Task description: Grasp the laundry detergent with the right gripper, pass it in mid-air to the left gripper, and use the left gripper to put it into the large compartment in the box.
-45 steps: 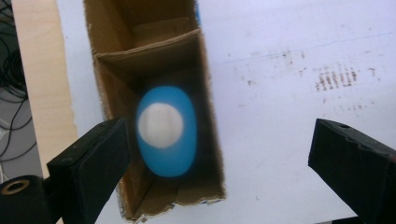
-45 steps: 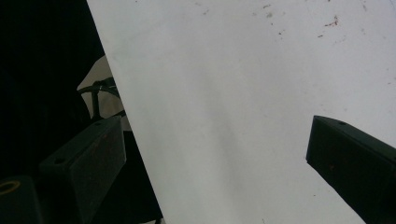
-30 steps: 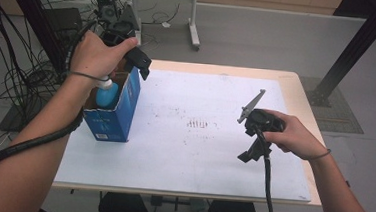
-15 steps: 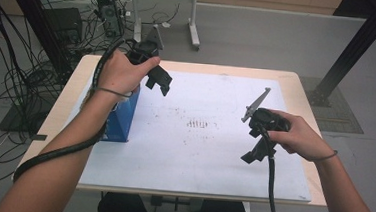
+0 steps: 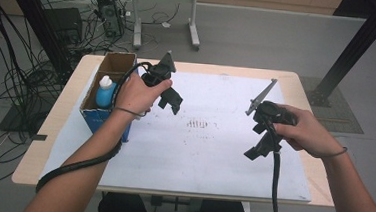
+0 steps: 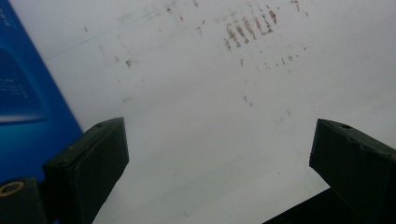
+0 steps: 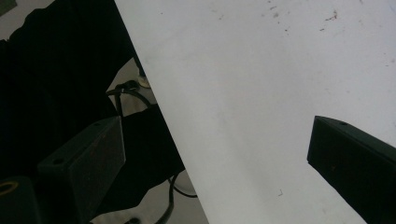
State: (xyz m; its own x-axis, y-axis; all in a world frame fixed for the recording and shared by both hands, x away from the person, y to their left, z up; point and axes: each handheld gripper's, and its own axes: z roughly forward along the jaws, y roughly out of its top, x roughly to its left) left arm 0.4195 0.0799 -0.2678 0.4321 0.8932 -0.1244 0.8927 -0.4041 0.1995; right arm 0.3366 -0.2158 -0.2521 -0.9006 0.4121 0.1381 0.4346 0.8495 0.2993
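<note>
Fingers of left gripper (image 5: 175, 101) are spread wide, nothing held, just beside the box (image 5: 106, 114) w/ bottle (image 5: 106, 91) at tabletop (image 5: 71, 103) left edge. Right gripper (image 5: 254, 149) fingers likewise wide apart, empty, near right edge over white sheet (image 5: 208, 152).

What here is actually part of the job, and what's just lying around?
In the job:
left gripper
right gripper
blue box
bottle inside it

Lying about:
white sheet
smudge marks
floor cables
</note>
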